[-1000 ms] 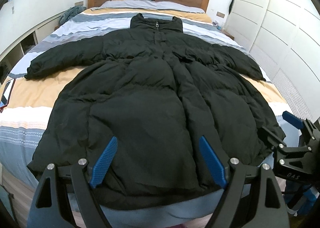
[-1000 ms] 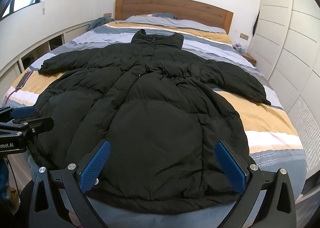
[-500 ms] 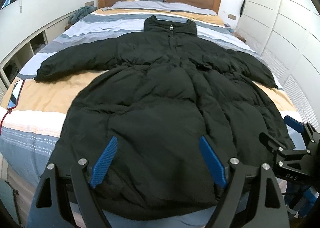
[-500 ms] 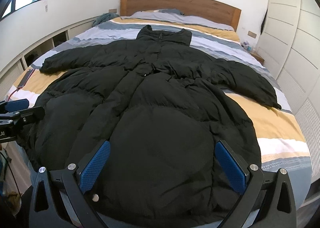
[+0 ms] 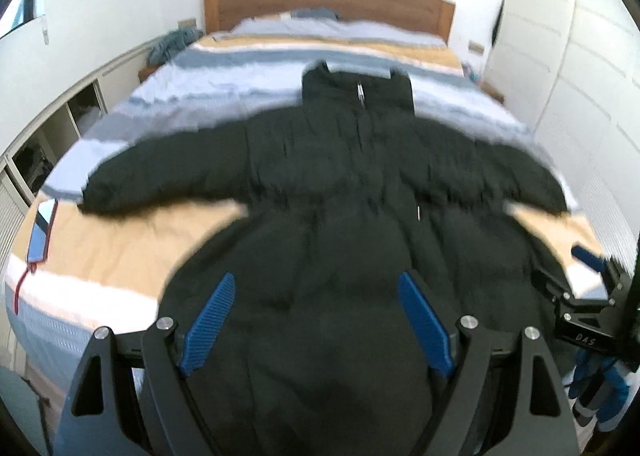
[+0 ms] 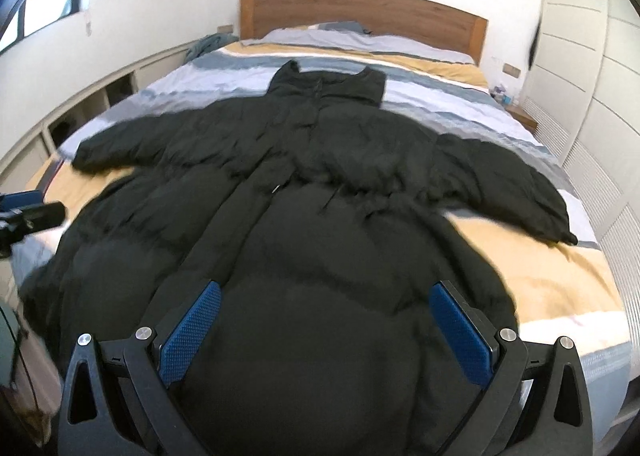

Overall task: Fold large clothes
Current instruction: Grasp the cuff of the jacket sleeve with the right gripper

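Black puffer coat (image 6: 320, 216) lies spread flat on the bed (image 6: 540, 276), sleeves out. Left gripper (image 5: 316, 320) & right gripper (image 6: 324, 328) both wide open, holding nothing, above hem. Risk: slick, bulky padding slips from a shallow pinch, fold springs back.

Black puffer coat (image 6: 320, 224) seemingly spread flat.
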A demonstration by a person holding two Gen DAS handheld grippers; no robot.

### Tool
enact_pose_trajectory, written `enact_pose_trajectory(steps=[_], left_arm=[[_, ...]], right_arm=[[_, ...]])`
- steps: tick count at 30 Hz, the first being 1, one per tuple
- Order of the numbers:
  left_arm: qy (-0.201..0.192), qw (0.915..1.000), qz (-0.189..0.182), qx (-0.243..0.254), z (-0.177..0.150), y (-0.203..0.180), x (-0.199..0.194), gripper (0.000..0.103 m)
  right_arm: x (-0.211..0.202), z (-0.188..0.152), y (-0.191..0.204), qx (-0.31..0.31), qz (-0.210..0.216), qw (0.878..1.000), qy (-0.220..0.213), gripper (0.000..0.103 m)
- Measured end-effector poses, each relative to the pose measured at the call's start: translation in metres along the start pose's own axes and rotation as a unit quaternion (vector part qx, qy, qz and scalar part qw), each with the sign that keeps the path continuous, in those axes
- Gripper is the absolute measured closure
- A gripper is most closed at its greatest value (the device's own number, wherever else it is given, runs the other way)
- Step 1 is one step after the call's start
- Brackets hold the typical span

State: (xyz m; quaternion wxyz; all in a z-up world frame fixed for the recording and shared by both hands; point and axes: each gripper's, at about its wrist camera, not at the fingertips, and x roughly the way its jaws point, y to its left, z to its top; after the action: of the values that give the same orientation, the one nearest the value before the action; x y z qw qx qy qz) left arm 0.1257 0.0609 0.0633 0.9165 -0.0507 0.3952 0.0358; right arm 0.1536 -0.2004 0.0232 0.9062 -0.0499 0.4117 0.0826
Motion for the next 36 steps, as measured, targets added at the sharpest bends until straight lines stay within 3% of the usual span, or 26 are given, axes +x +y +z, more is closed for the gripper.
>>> enact_pose_trajectory(steps=[5, 11, 17, 23, 32, 36], left_arm=[[-0.047, 0.9985, 0.023, -0.012, 0.053, 0.008, -0.003, 0.019], [-0.059, 0.9973, 0.034, -0.028, 0.085, 0.021, 0.016, 0.019], [-0.044, 0.9968, 0.056, -0.038, 0.091, 0.038, 0.044, 0.019], [-0.031, 0.9941, 0.079, -0.067, 0.089, 0.063, 0.063, 0.019], [0.014, 0.9920, 0.097, -0.080, 0.063, 0.075, 0.090, 0.019], [0.024, 0.9904, 0.107, -0.084, 0.054, 0.080, 0.095, 0.019]], right_arm=[[0.020, 0.039, -0.058, 0.059, -0.025, 0.998, -0.016, 0.000], [0.070, 0.055, -0.158, 0.165, -0.066, 0.984, 0.005, 0.000], [0.118, 0.044, -0.240, 0.244, -0.085, 0.966, 0.035, 0.000], [0.159, 0.025, -0.302, 0.321, -0.067, 0.943, 0.052, 0.000], [0.197, 0.000, -0.359, 0.442, -0.027, 0.896, 0.032, 0.001], [0.206, -0.005, -0.381, 0.473, -0.016, 0.881, 0.016, 0.008]])
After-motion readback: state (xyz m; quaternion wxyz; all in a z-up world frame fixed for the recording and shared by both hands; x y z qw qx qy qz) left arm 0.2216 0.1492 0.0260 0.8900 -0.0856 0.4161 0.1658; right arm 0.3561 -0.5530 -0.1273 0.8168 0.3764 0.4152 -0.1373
